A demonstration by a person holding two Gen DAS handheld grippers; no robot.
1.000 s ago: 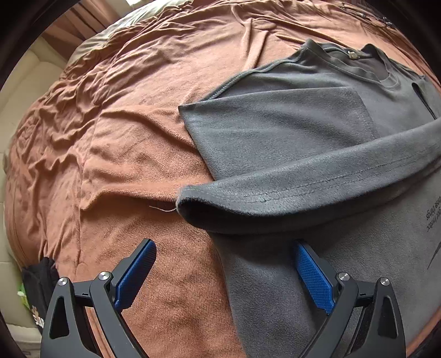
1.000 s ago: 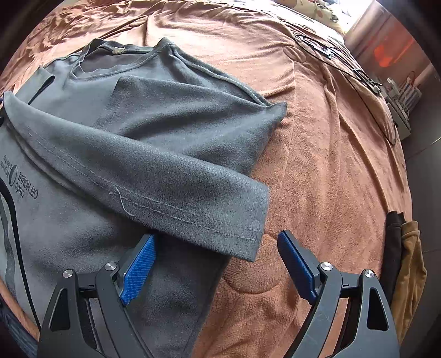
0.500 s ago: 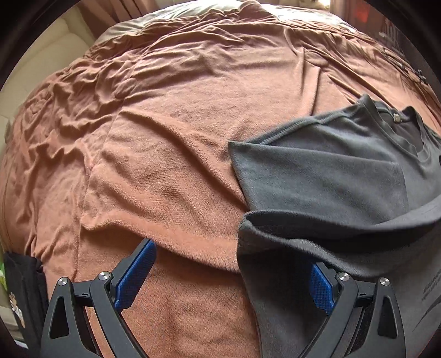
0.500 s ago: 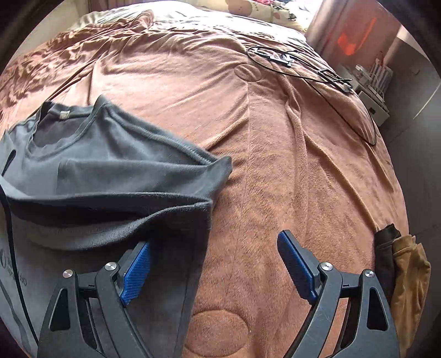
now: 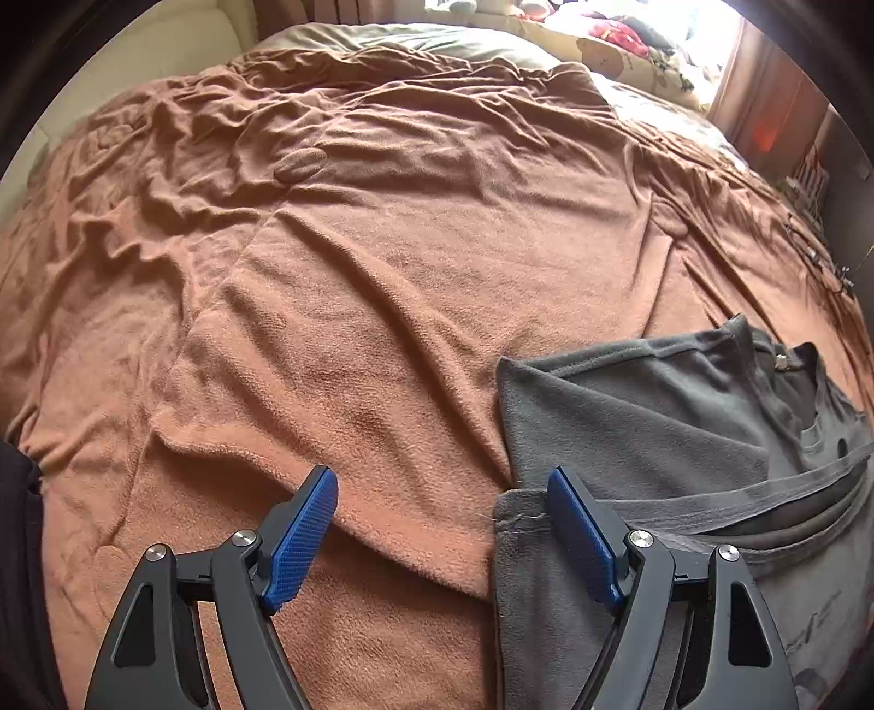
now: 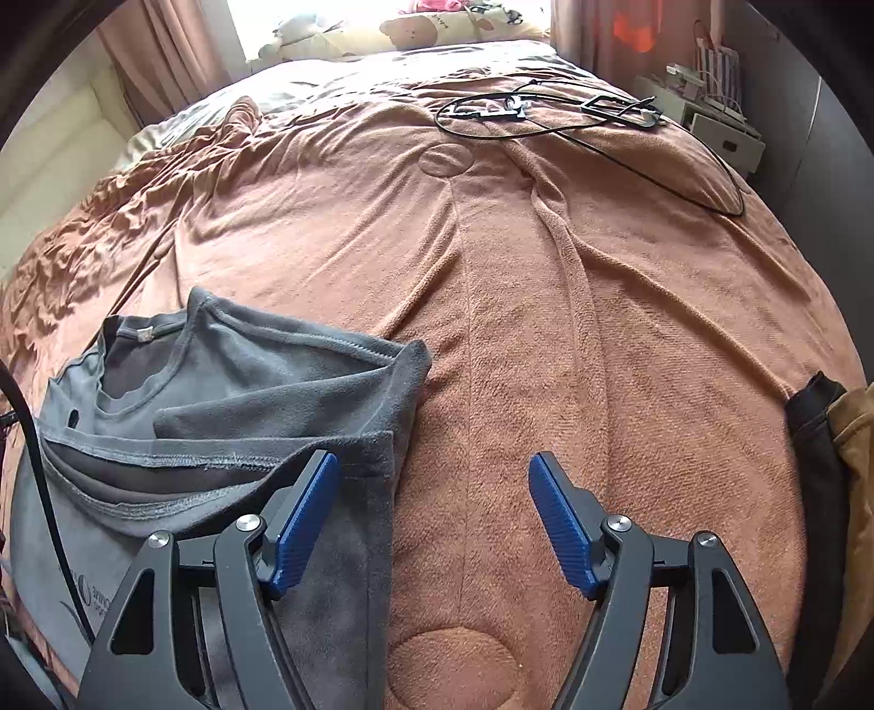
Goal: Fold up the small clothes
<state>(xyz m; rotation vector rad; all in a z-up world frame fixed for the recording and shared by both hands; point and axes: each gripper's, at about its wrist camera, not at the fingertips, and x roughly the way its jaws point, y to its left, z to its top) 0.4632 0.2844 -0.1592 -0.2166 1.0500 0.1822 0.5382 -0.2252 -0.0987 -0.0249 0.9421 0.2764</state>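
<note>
A grey T-shirt [image 5: 655,415] lies on the brown blanket [image 5: 409,273], its lower part folded up over the chest and its collar facing away. In the left wrist view my left gripper [image 5: 442,532] hovers at the shirt's left edge. Its right fingertip is over the folded hem, and mostly blanket lies between the closing jaws. In the right wrist view the T-shirt [image 6: 246,393] fills the lower left. My right gripper [image 6: 434,524] straddles its right edge, with a strip of cloth just inside the left pad. Its jaws are closing too and press on nothing.
A black cable [image 6: 546,120] loops on the far part of the bed. Dark and tan clothes [image 6: 819,464] lie at the right edge. A white nightstand [image 6: 721,125] stands beyond. Pillows [image 6: 437,27] line the head end. A black object [image 5: 16,546] sits at the left edge.
Both grippers have swung outward and tipped up, so the shirt slid toward the inner side of each view and more bed shows. Both pairs of jaws have narrowed.
</note>
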